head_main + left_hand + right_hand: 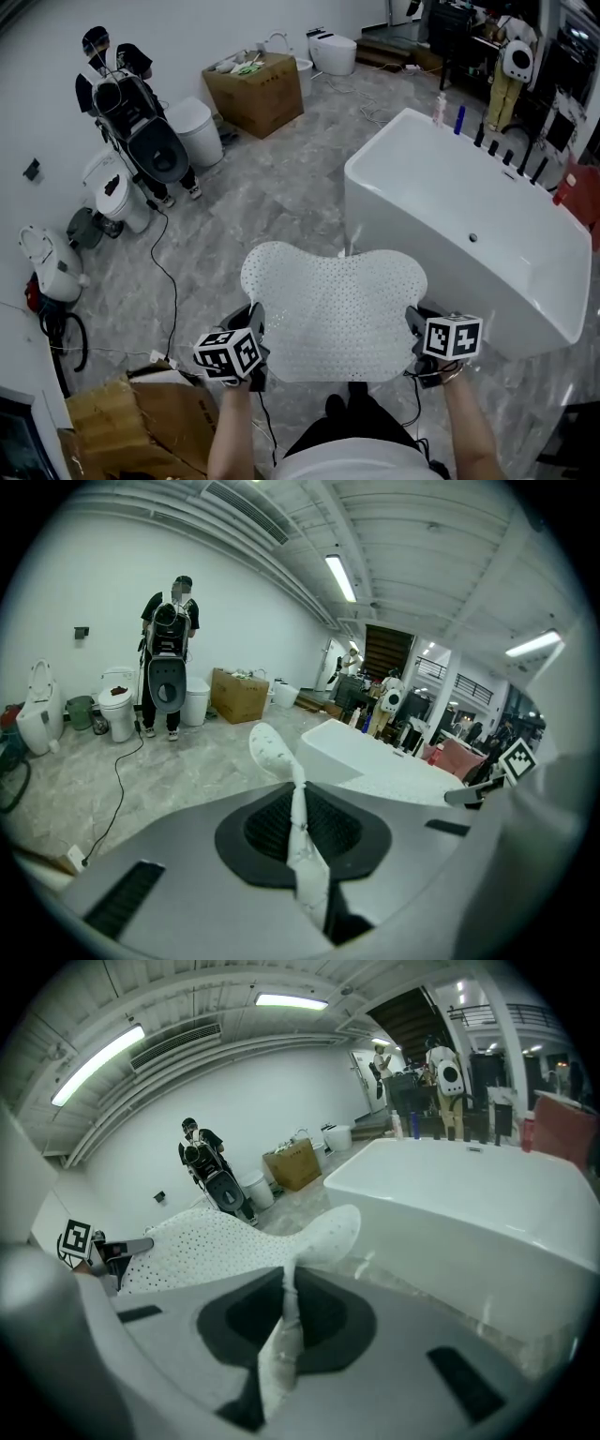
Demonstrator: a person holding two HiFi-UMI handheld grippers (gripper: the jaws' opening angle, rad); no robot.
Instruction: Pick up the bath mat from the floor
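Observation:
The bath mat [333, 305] is white, perforated and heart-like in outline. It is held up flat above the floor between both hands. My left gripper [255, 330] is shut on the mat's left edge, and my right gripper [412, 330] is shut on its right edge. In the left gripper view a thin fold of the bath mat [300, 832] runs pinched between the jaws. The right gripper view shows the bath mat [225, 1241] spreading leftward from the pinched edge, with the left gripper [98, 1251] at its far side.
A white bathtub [469, 225] stands just right of the mat. A person [127, 89] stands far left among toilets [192, 131]. A cardboard box [255, 89] sits at the back, another box [141, 422] near my left. A cable [169, 272] trails over the grey floor.

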